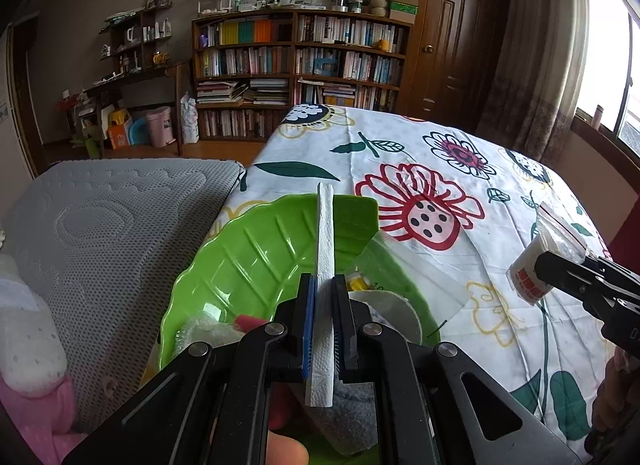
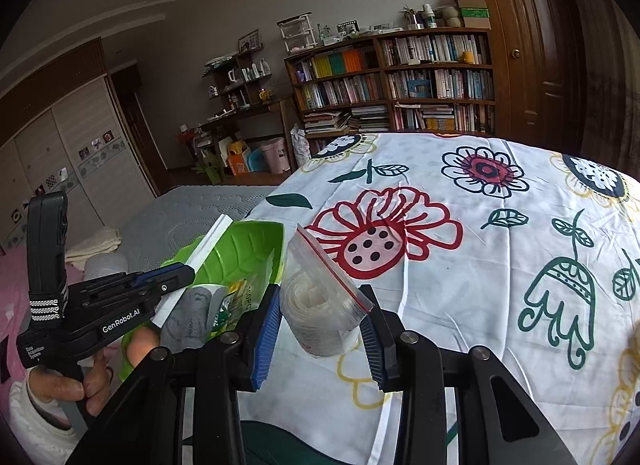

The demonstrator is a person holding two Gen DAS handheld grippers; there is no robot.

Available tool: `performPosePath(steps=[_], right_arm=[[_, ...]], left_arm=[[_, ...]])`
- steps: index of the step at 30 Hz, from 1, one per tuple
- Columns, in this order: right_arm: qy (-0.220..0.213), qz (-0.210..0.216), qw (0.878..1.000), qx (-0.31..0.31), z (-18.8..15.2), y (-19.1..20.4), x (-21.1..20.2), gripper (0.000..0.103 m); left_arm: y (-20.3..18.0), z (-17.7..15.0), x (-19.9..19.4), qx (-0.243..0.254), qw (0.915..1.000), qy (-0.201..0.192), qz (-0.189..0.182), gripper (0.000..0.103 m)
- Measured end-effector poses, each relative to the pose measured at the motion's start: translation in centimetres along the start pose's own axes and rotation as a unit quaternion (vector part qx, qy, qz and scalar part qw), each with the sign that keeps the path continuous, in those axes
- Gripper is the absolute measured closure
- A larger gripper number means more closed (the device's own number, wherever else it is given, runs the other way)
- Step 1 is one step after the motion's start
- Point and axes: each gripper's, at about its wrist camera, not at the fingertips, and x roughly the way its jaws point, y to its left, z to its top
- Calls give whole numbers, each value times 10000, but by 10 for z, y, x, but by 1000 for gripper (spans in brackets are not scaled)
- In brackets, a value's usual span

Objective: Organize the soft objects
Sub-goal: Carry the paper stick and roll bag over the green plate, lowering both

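My left gripper [image 1: 324, 285] is shut on a folded white paper towel [image 1: 325, 241], held edge-on above a green leaf-shaped tray [image 1: 248, 249]. The tray holds a grey cloth [image 2: 192, 317], a packet and other soft items. My right gripper [image 2: 320, 305] is shut on a clear zip bag with a red seal holding a white roll [image 2: 316, 305], above the flowered tablecloth [image 2: 460, 265]. In the left wrist view the bag [image 1: 540, 261] and right gripper [image 1: 560, 269] sit at the right. The left gripper [image 2: 176, 277] and towel [image 2: 208, 245] show left in the right wrist view.
A grey mattress [image 1: 100, 233] lies left of the table, with pink and white bedding [image 1: 28, 345] nearer. A bookshelf [image 1: 300, 65], desk and wooden door [image 1: 456, 37] stand at the back. A window with curtain [image 1: 560, 65] is at the right.
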Motion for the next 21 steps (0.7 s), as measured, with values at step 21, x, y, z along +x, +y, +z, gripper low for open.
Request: performPosePath(steps=[21], right_arm=[[297,503,9978,-299,18,47,58,63]], left_arm=[[31,-9,-1,-552,9984,137,-10,93]])
